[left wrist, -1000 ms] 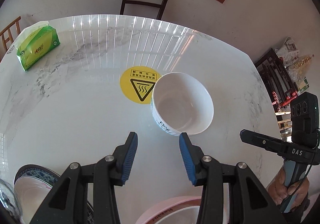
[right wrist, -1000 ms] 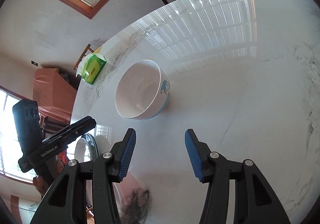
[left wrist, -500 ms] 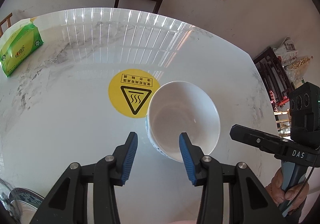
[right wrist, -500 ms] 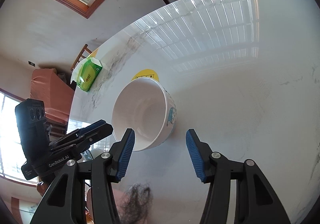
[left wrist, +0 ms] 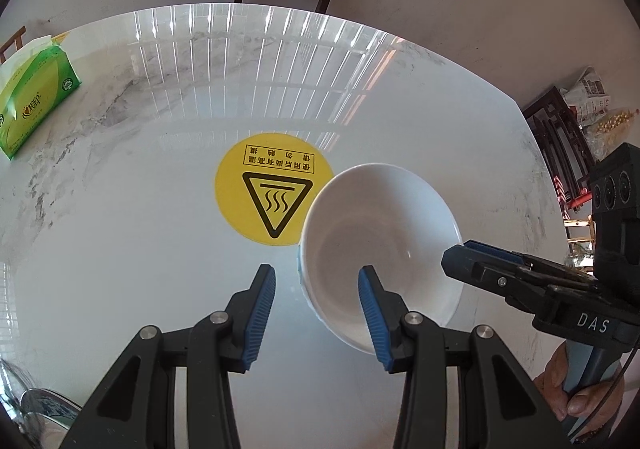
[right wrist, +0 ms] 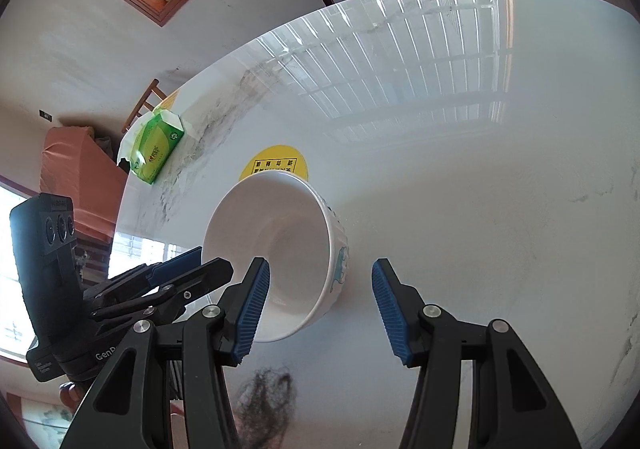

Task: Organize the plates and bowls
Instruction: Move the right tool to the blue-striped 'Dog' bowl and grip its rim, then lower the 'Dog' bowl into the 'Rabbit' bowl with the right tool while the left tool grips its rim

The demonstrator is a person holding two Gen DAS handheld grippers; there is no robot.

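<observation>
While the green tissue pack [left wrist: 34, 99] lies at the far left of the marble table [left wrist: 120, 249], the yellow warning sticker [left wrist: 274, 189] sits mid-table. Right of it stands the white bowl [left wrist: 380, 249], its near rim between the spread left gripper [left wrist: 316, 289]. Beside it, the right gripper [right wrist: 320, 289] gapes around the bowl's wall.

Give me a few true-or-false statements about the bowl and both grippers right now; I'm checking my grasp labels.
1. The white bowl stands upright on the marble table. True.
2. The left gripper is shut on the bowl's rim. False: its jaws are open, straddling the near rim.
3. The right gripper is open. True.
4. The bowl sits centred on the yellow hot-surface sticker. False: it stands beside it, covering only its edge.
5. The green tissue pack lies inside the bowl. False: it lies far off near the table edge.
</observation>
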